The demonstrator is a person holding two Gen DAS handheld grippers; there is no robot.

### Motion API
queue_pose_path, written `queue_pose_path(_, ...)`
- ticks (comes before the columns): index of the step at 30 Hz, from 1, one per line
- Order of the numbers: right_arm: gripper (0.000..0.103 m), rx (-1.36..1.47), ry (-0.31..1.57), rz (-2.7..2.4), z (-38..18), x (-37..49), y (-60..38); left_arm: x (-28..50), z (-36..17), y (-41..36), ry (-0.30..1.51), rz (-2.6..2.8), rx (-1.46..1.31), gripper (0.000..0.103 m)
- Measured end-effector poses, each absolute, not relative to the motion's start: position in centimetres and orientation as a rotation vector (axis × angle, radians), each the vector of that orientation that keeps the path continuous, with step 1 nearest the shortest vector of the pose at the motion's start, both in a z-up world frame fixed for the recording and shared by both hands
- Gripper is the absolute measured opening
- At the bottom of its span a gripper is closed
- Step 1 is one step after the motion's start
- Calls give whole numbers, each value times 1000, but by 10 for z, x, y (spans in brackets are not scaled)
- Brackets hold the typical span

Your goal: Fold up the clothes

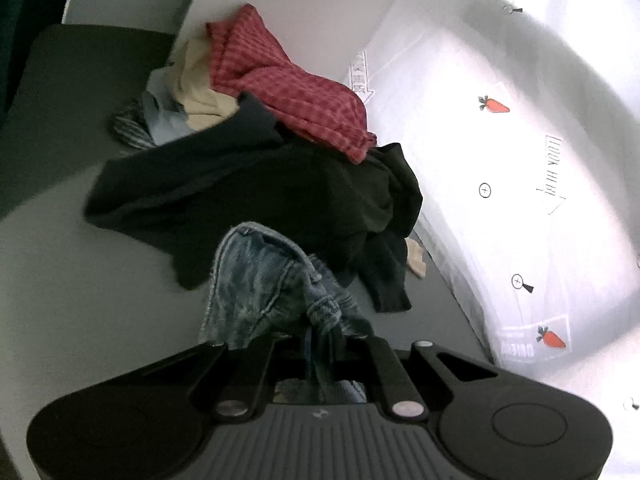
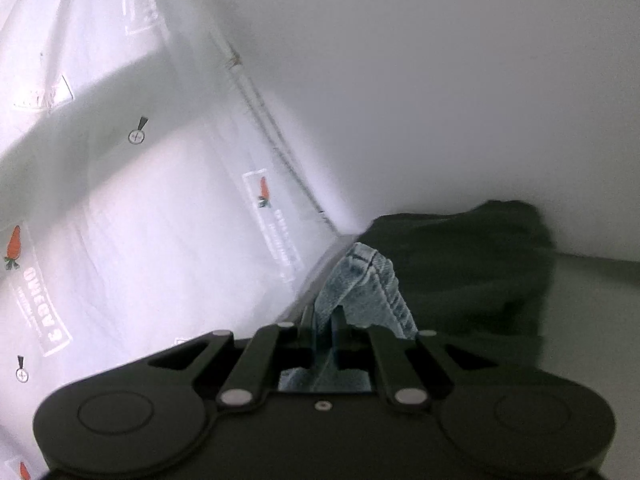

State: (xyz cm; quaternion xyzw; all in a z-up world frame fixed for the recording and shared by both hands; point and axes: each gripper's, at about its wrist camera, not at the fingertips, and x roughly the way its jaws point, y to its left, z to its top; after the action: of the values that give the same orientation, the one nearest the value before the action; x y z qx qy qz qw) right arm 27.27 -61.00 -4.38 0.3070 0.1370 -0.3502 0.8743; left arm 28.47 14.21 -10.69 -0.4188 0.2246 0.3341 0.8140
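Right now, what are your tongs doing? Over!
Left tongs shut on blue jeans. Right tongs shut on the jeans too. Pile of clothes ahead, carrot-print bedding beside it. Over.

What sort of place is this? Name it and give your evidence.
Probably a bedroom, on a bed. A pile of unfolded clothes lies on a grey sheet beside carrot-print white bedding, against a plain wall. Both grippers clamp denim jeans.

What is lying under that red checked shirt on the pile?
The red checked shirt lies on a black garment and a beige one, with pale blue cloth beside. Whatever lies deeper is covered.
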Motion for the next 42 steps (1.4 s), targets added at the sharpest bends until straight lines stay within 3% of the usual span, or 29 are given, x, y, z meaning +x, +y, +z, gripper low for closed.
queue_pose_path(25, 9, 379, 546, -601, -134, 569, -580, 466, -161, 171, 651, 861, -765, 9)
queue_pose_path(29, 22, 353, 589, -585, -147, 595, -576, 483, -170, 175, 676, 879, -744, 23)
queue_pose_path(31, 40, 346, 563, -587, -143, 592, -575, 484, -166, 173, 661, 864, -727, 28)
queue_pose_path(38, 33, 280, 553, -561, -130, 539, -568, 485, -140, 151, 601, 828, -524, 51)
queue_pose_path(42, 33, 203, 633, -569, -144, 501, -557, 492, -135, 128, 645, 702, -454, 56)
